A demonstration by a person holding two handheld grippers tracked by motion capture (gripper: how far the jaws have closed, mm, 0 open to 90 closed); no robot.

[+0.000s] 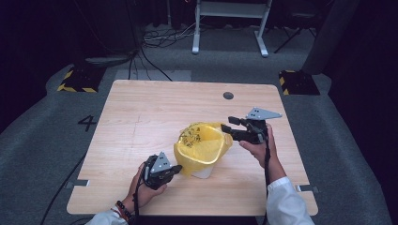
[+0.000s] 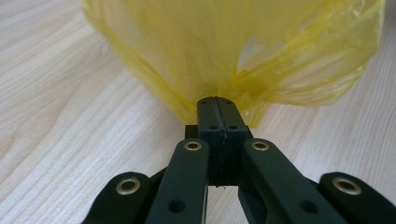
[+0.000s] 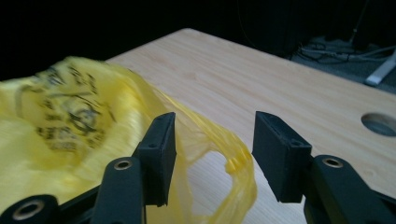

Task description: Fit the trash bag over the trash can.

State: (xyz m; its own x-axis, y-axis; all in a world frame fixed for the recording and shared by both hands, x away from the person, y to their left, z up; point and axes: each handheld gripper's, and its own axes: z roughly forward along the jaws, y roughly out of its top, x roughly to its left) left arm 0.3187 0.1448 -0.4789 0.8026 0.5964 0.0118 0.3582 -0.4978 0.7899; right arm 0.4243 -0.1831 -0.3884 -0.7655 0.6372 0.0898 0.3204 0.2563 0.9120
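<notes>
Sitting at centre frame on the wooden table: yellow bag. Pinching its lower-left edge, jaws pressed together: left gripper. Hovering at its right rim, jaws spread apart, gripping nothing: right gripper.

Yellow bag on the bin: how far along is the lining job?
Done: the yellow bag already sits open in the small white bin, its rim draped outside. In hand: the left gripper is shut on the bag's film at the near side. The right gripper is open, a twisted strip of the bag's edge loose between its jaws. Left, probably: settling that far-side edge over the rim.
</notes>
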